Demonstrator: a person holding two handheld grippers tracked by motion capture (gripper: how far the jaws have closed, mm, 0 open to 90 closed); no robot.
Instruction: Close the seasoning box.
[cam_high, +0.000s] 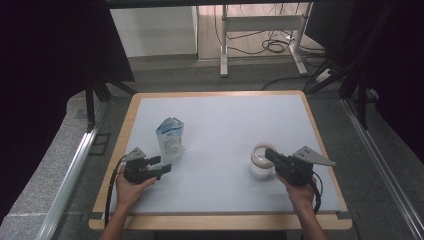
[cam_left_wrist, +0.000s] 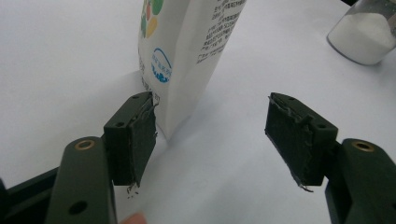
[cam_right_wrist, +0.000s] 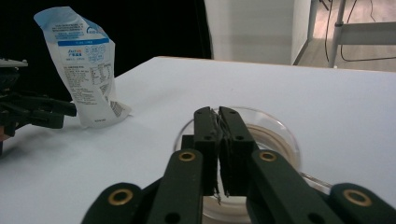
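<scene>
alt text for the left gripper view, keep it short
The left gripper is open, its jaws spread just in front of an upright printed white pouch on a white table. A glass jar of white powder sits at the upper right.

The pouch (cam_high: 170, 139) carries the only print here. In the right gripper view its (cam_right_wrist: 86, 70) blue band and the panel of small lines below are too fine to read. In the left gripper view the pouch (cam_left_wrist: 187, 56) shows coloured dots, a blue arc logo and columns of tiny characters, none legible. No word or number can be made out.
</scene>
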